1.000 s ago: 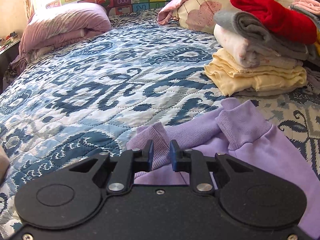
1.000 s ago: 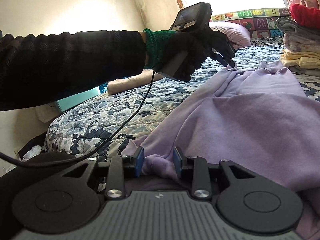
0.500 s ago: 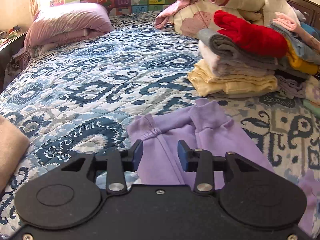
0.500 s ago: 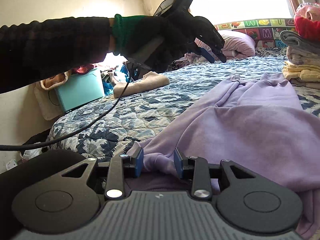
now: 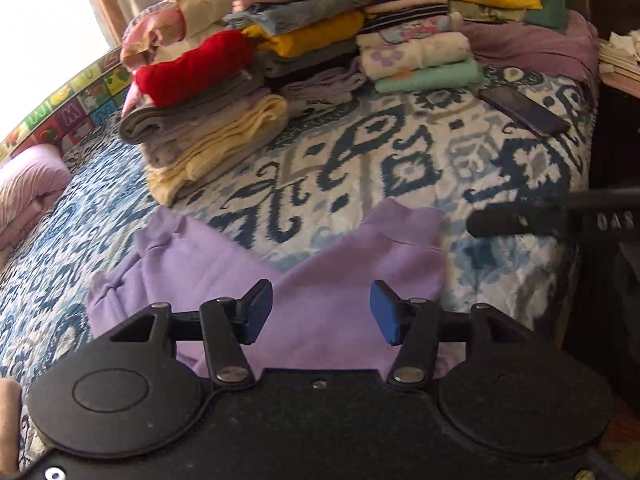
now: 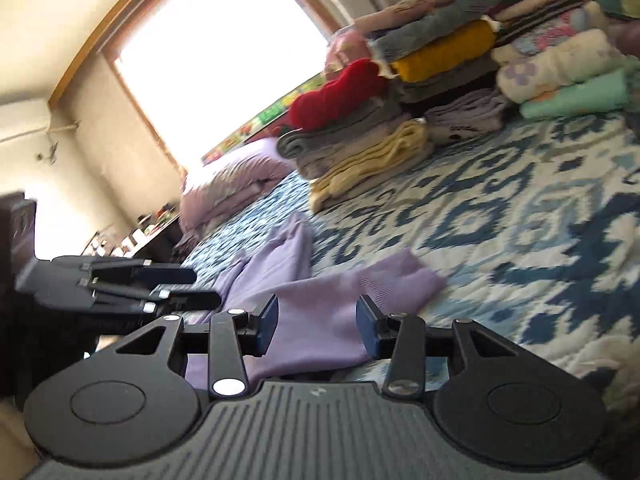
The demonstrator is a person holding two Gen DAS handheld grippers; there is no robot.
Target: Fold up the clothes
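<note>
blown-out window [image 6: 208, 64] glare, motion blur, fisheye warping

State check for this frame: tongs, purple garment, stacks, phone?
Left tongs: open, empty, above the purple garment.
Right tongs: open, empty.
Purple garment: spread on the bed, unfolded.
Stacked clothes: folded, piled.
Phone: lying flat, screen dark.

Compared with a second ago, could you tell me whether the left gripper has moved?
Yes. The left gripper has swung right along the bed: the folded pile now sits upper left, and its jaws have opened.
</note>
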